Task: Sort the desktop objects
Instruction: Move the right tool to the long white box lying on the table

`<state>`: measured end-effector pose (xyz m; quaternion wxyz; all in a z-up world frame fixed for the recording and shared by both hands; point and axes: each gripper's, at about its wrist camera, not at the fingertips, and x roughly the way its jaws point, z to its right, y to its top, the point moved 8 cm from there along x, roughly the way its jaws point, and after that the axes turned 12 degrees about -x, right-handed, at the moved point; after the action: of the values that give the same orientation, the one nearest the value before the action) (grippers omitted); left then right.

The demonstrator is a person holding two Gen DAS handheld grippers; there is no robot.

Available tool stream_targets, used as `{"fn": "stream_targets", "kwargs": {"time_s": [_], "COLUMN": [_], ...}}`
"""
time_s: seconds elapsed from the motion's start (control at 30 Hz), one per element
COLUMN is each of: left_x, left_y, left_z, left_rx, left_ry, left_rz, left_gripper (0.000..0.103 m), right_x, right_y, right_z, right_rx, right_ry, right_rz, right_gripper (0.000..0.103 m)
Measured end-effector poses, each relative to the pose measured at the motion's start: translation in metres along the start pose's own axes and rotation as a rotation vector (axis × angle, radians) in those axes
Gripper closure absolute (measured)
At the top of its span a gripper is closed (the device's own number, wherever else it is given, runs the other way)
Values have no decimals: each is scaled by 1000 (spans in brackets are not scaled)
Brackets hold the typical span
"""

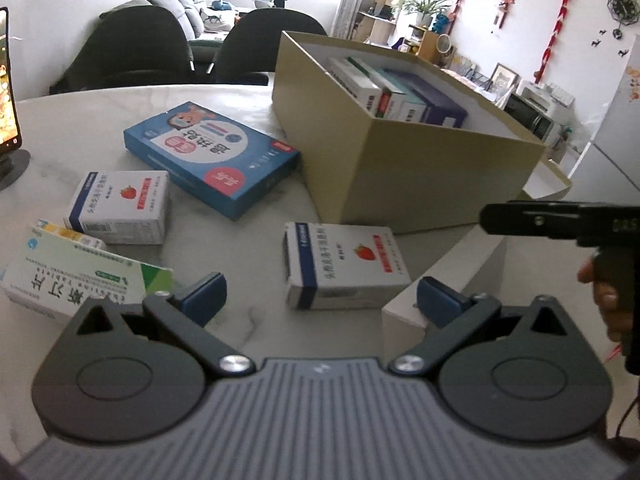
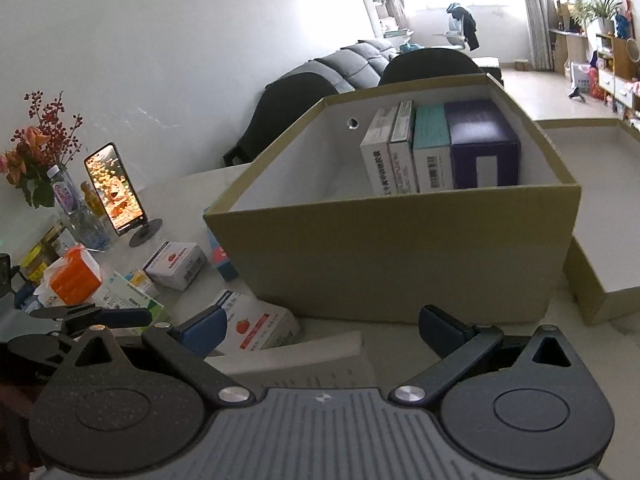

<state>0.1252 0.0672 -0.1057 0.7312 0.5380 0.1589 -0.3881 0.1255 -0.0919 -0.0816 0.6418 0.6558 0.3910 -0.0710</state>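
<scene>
Both grippers hover over the marble table [image 1: 80, 128], jaws spread wide, nothing between them. Left gripper [image 1: 320, 300] at bottom center of left wrist view, pointing at a white strawberry med box [image 1: 344, 264] lying flat mid-frame, just ahead of the fingers, not touching. Second strawberry box [image 1: 120, 208] at left, big blue kids' box [image 1: 212, 156] above it toward center, green/white tablet box [image 1: 72, 284] at lower left, partly behind the left finger. Cardboard box [image 1: 420, 176] fills upper right, open top, 4 med boxes standing on edge in a row inside [image 2: 440, 148], packed against its far right wall. Right gripper [image 2: 320, 332] at bottom center of right wrist view, facing the carton's near wall; a white box [image 2: 296, 364] sits low between its fingers, contact can't tell. Box lid [image 2: 600, 216] at right, just beside the carton. Phone on stand [image 2: 116, 192] at mid left.
</scene>
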Motion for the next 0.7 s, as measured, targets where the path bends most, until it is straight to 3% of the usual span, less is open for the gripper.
{"fn": "stream_targets", "kwargs": {"time_s": [0.27, 0.7], "left_x": [-1, -1], "left_y": [-21, -27], "left_z": [12, 27], "left_rx": [-52, -6], "left_ry": [-115, -176], "left_rz": [-59, -77], "left_gripper": [0, 0], "right_x": [4, -2], "right_y": [-9, -15], "right_z": [-4, 0], "right_rx": [14, 30], "right_ry": [33, 6], "right_rz": [-23, -27], "right_gripper": [1, 1]}}
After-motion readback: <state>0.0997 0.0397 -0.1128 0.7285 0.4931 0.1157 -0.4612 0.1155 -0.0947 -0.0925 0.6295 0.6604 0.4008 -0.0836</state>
